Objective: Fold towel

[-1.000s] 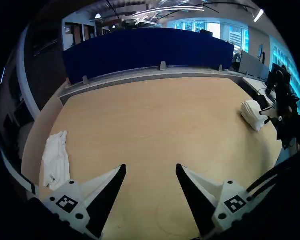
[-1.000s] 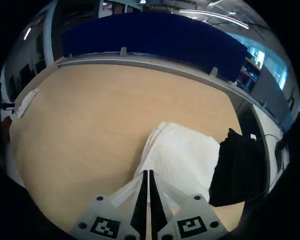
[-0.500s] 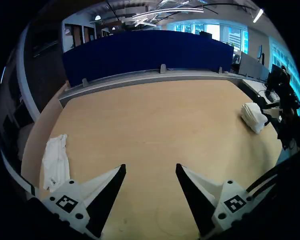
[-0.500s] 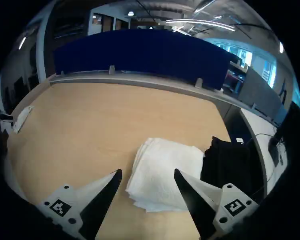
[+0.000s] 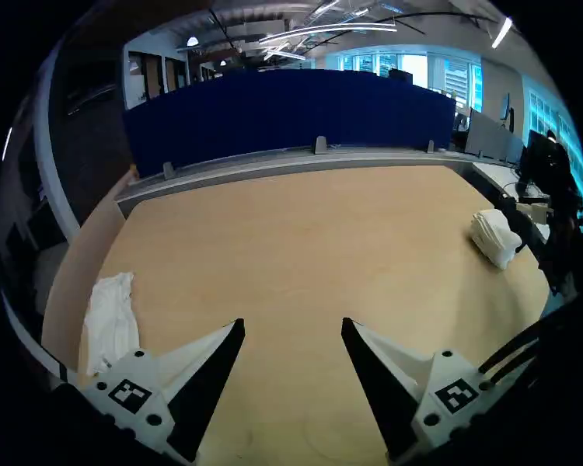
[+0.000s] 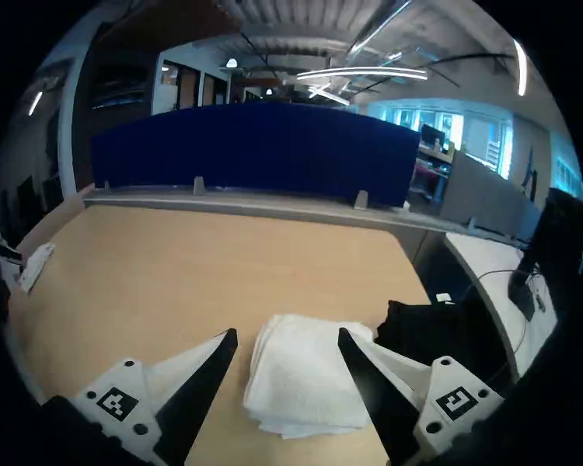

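A folded white towel lies on the wooden table near its right edge, just ahead of my right gripper, which is open and holds nothing. From the left gripper view the same folded towel sits at the far right of the table. A second, crumpled white towel lies at the table's left edge; in the right gripper view that crumpled towel is far left. My left gripper is open over bare table.
A black cloth lies right beside the folded towel. A blue partition with a grey rail runs along the table's far edge. A white desk with cables stands to the right.
My right gripper opened, letting go of the folded towel, and rose and tilted back from it. The left gripper barely moved.
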The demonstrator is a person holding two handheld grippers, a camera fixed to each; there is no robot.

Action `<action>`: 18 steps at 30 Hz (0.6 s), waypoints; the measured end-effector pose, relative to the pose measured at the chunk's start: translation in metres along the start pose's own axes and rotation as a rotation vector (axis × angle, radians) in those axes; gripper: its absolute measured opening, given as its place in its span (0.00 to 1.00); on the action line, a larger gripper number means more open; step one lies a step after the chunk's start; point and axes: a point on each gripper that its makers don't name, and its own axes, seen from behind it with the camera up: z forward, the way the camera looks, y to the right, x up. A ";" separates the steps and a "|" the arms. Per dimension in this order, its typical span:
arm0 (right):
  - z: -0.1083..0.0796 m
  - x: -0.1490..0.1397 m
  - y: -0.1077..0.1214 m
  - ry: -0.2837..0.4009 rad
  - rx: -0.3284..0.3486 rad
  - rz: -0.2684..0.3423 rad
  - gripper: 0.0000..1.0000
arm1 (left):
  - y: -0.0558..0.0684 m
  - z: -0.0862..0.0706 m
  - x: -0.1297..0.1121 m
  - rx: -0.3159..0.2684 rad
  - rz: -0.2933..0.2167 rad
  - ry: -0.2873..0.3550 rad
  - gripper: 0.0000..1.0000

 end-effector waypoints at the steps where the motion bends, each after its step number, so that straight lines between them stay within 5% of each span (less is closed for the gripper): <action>1: -0.001 0.003 0.001 0.011 -0.009 0.000 1.00 | -0.001 0.000 0.002 0.001 -0.001 0.005 0.92; 10: -0.006 0.024 0.004 0.102 -0.063 0.025 1.00 | -0.005 0.005 0.015 0.011 -0.007 0.051 0.92; 18: -0.021 0.067 0.002 0.252 -0.121 0.038 1.00 | -0.015 0.007 0.032 0.036 -0.040 0.122 0.92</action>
